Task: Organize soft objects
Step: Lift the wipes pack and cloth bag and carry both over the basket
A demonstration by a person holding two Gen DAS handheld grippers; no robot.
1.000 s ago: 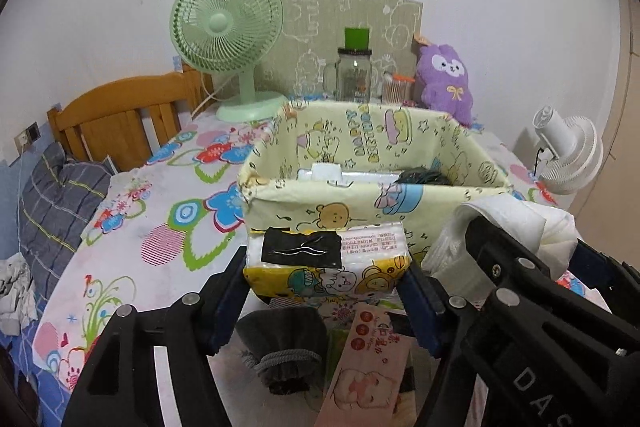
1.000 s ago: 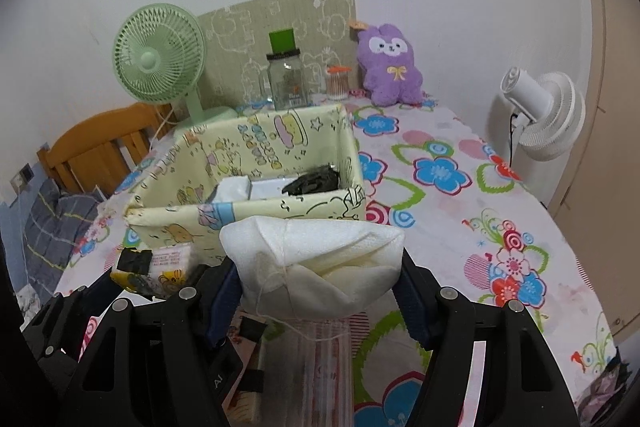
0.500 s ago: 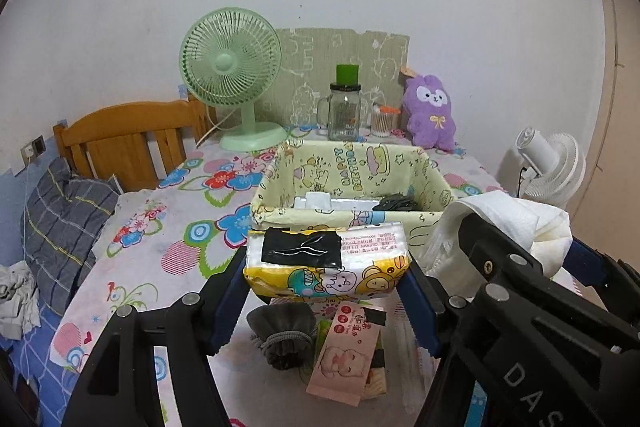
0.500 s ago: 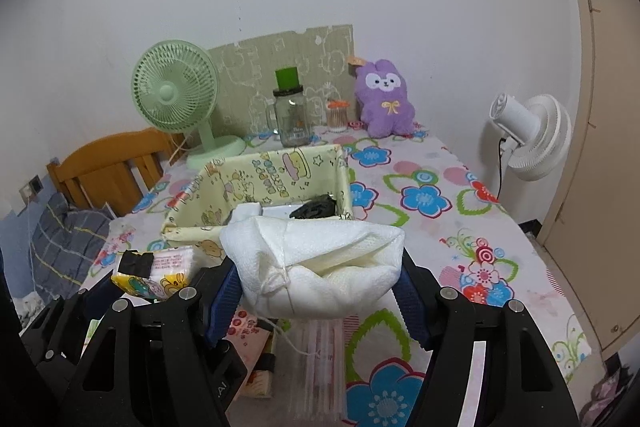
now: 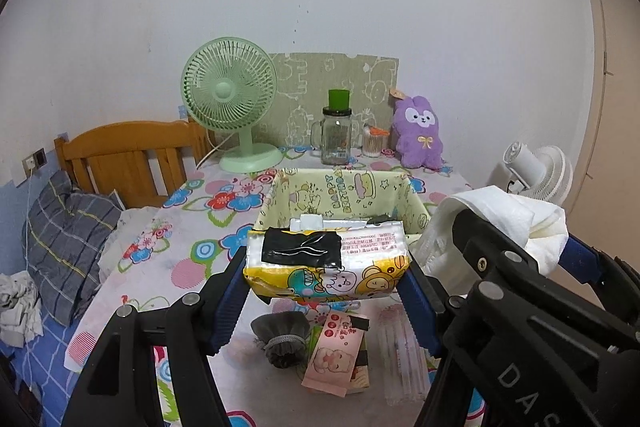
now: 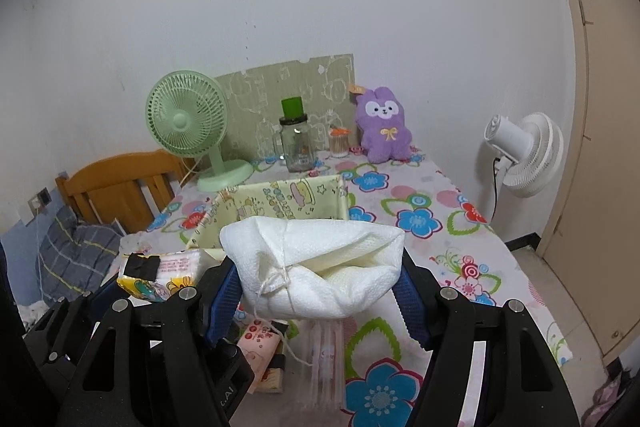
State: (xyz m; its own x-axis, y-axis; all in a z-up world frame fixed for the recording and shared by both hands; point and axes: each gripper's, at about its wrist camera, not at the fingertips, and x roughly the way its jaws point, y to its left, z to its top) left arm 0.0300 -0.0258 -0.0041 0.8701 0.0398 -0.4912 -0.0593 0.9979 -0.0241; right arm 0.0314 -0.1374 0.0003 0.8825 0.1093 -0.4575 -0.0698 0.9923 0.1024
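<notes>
My left gripper [image 5: 326,283] is shut on a yellow cartoon tissue pack [image 5: 326,261] with a black patch on top, held above the table in front of the yellow fabric basket [image 5: 340,187]. My right gripper [image 6: 320,285] is shut on a white tied cloth bundle [image 6: 316,267]; that bundle [image 5: 496,231] also shows at the right in the left wrist view. The tissue pack [image 6: 160,269] appears at the left in the right wrist view. The basket [image 6: 280,205] holds a white item and a dark item.
On the flowered tablecloth [image 5: 192,243] below lie a grey pouch [image 5: 282,337], a pink packet [image 5: 334,353] and a clear sleeve [image 5: 400,351]. At the back stand a green fan [image 5: 230,103], a glass jar [image 5: 336,137] and a purple plush [image 5: 418,133]. A white fan [image 6: 524,155] stands right.
Both grippers have risen and drawn back from the basket with their loads still held; the basket and back-row objects now look smaller and farther, and more of the table shows below.
</notes>
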